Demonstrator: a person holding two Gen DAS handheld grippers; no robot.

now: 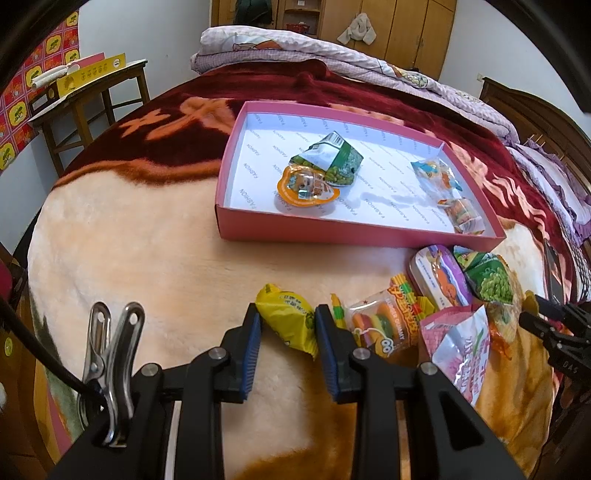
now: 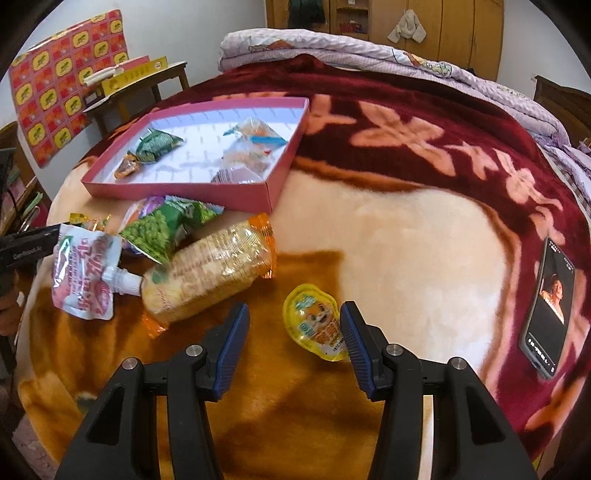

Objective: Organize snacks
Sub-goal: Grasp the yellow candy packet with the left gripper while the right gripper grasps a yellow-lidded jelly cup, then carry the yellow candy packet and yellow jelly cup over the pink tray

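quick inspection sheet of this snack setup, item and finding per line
surface: plush blanket covering a bed
job's things: pink box holding four snacks; yellow packet, jelly cup, cracker pack and pouch lie outside it
clutter: phone lying on the blanket
grippers: left gripper shut on the yellow packet; right gripper open, the jelly cup between its fingers
cables: black cable beside a metal clip
surroundings: folded quilt, wooden wardrobe, side table
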